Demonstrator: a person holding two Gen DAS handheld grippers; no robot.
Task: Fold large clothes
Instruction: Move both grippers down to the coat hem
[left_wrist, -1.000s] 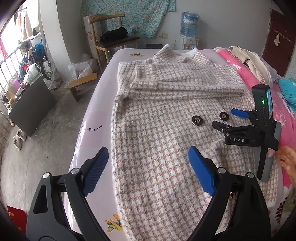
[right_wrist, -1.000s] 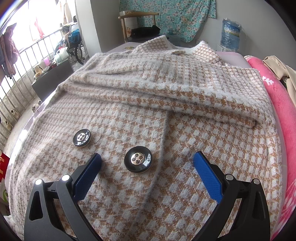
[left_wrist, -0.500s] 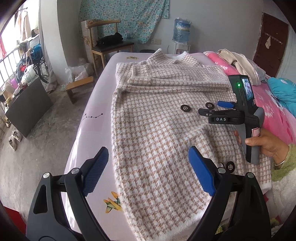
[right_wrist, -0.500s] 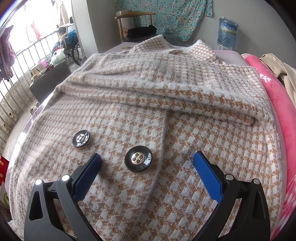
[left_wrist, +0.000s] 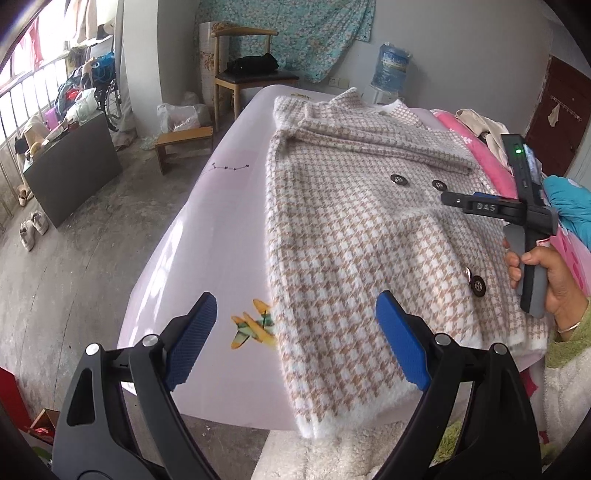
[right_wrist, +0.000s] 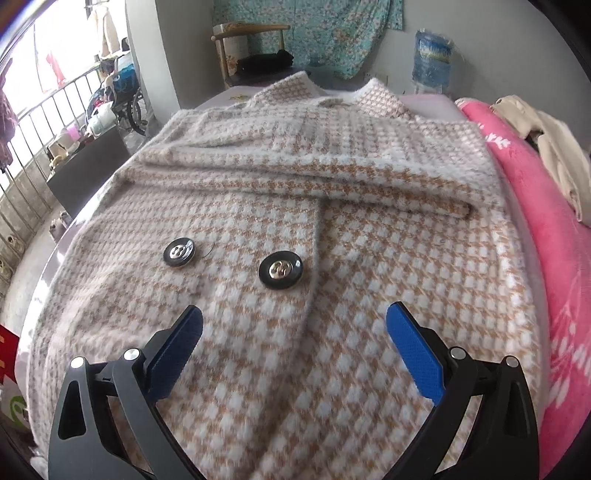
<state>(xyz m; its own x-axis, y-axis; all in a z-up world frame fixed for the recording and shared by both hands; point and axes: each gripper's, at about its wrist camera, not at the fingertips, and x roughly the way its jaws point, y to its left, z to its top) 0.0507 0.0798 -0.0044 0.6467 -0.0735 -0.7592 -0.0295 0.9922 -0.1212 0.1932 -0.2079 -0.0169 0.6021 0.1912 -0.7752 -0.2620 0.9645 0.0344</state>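
Note:
A large tan-and-white houndstooth coat lies flat on the pale pink bed, collar at the far end, both sleeves folded across the chest. Black buttons show on its front. My left gripper is open and empty, hovering above the coat's near left hem corner, which hangs over the bed's front edge. My right gripper is open and empty, low over the coat's middle just below two buttons; it also shows in the left wrist view.
A pink blanket and beige clothes lie along the bed's right side. A wooden chair, a stool and a dark board stand on the floor to the left. A water bottle is at the back.
My left gripper has pulled back toward the bed's near end, so the hem corner and the bed's edge have come into view. My right gripper has drawn back slightly from the buttons. Both stay open.

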